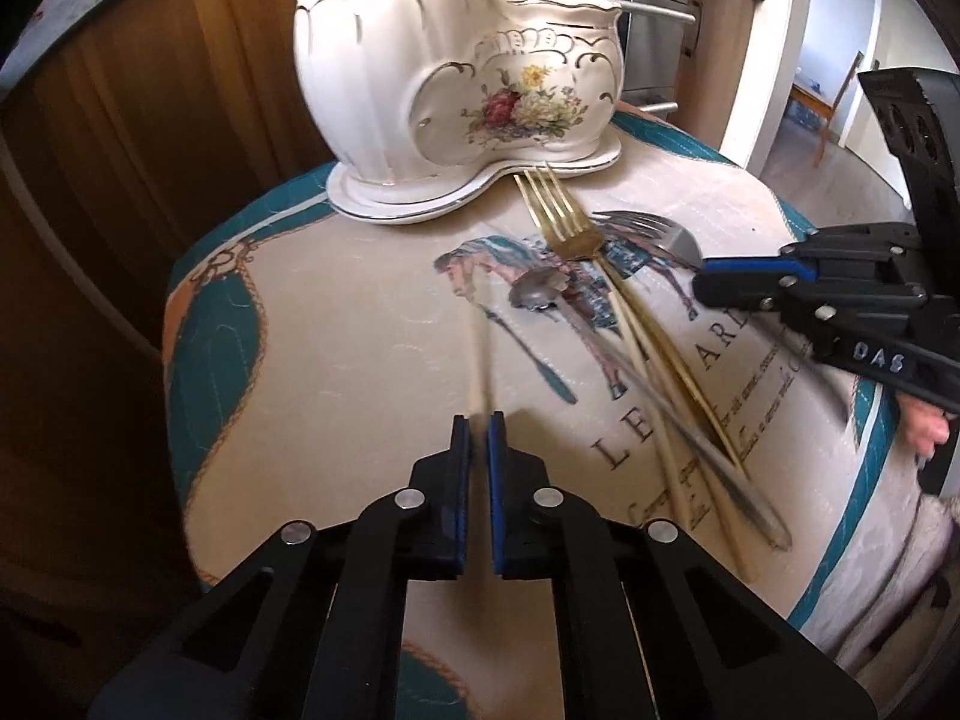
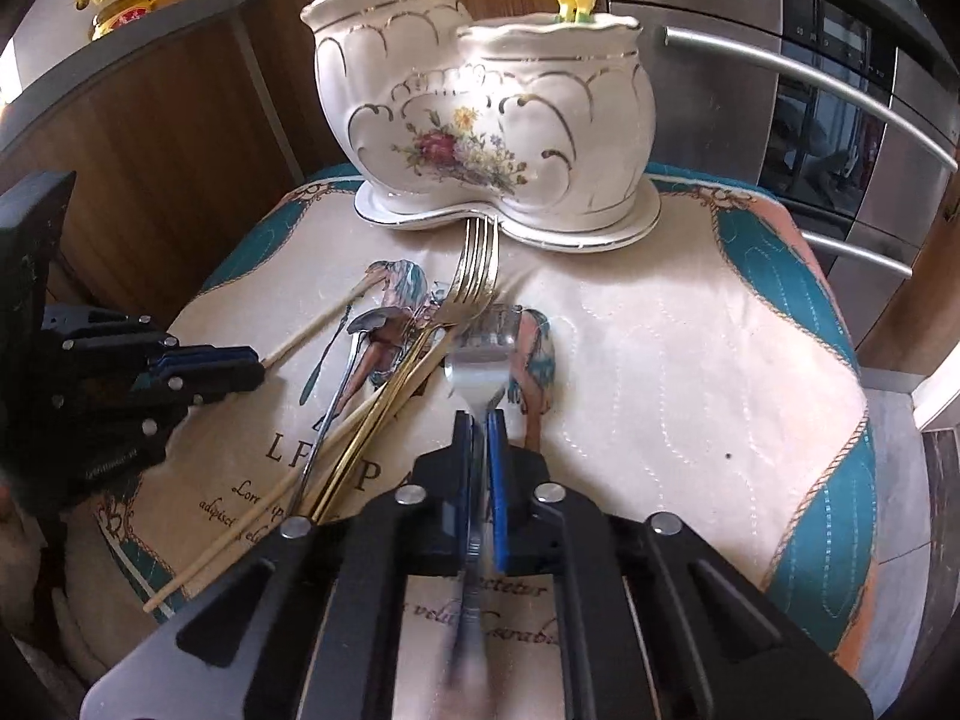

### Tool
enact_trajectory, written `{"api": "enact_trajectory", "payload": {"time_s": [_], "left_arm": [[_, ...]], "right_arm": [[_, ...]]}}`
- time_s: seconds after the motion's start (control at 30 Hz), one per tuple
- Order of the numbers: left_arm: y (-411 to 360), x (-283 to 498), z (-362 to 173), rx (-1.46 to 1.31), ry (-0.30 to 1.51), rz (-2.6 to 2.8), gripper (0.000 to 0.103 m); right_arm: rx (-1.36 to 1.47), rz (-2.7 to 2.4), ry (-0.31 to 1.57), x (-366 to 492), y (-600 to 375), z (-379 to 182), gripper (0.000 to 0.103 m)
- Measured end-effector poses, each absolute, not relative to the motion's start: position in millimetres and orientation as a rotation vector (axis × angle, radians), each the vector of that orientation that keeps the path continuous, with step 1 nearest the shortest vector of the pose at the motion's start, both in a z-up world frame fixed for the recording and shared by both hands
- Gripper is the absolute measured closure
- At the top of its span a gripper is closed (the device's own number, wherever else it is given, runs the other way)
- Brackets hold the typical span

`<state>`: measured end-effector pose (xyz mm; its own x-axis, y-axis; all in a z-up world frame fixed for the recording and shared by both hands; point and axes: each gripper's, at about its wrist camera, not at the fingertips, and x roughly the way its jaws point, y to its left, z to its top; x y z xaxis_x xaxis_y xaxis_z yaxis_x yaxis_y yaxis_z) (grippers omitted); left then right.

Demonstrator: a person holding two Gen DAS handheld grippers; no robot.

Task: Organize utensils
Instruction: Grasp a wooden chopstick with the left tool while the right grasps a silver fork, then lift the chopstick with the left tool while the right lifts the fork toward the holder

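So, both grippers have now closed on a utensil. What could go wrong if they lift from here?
1. The left gripper pinches a thin chopstick near one end, so it may swivel or slip.
2. The right gripper holds the silver fork beside the gold fork and the spoon; lifting may drag that pile.
3. The gold fork's tines reach the ceramic holder, so a nudge could knock its base.

A glossy glazed ceramic holder (image 2: pixel 480 138) with gilt lines is shining on a matt quilted cloth (image 2: pixel 660 372). A polished steel fork (image 2: pixel 480 360) and a gold-toned metal fork (image 2: pixel 468 282) are gleaming beside pale wooden chopsticks (image 2: pixel 312 324).
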<state>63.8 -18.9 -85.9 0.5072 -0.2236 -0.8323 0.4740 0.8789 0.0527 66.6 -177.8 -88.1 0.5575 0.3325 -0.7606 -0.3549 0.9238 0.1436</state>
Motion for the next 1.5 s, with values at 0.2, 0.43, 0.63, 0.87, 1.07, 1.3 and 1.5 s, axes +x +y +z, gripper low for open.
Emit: {"api": "enact_trajectory", "payload": {"time_s": [0.2, 0.43, 0.63, 0.87, 1.07, 1.3, 1.5], "left_arm": [[-17.7, 62.3, -87.8, 0.293, 0.966, -0.401, 0.095], [-6.2, 65.4, -89.0, 0.231, 0.98, -0.306, 0.054], [-9.6, 64.8, -87.7, 0.234, 0.962, -0.312, 0.082], [-6.6, 69.4, -87.0, 0.199, 0.941, -0.311, 0.097], [11.5, 54.0, -62.7, 0.112, 0.774, -0.353, 0.097], [26.6, 40.4, -16.4, 0.083, 0.578, -0.352, 0.097], [27.1, 44.4, 27.7, 0.051, 0.424, -0.364, 0.097]], "right_arm": [[-0.036, 0.397, 0.903, 68.0, -181.0, -88.0, 0.097], [-0.065, 0.386, 0.929, 74.0, -173.6, -92.4, 0.097], [-0.044, 0.389, 0.91, 74.7, -173.4, -93.2, 0.097], [0.011, 0.406, 0.823, 62.2, -187.1, -75.1, 0.098], [0.053, 0.415, 0.714, 50.4, -201.3, -50.5, 0.098], [0.053, 0.388, 0.582, 44.3, -205.0, -20.0, 0.098], [0.058, 0.389, 0.476, 51.1, -201.9, 13.0, 0.098]]}}
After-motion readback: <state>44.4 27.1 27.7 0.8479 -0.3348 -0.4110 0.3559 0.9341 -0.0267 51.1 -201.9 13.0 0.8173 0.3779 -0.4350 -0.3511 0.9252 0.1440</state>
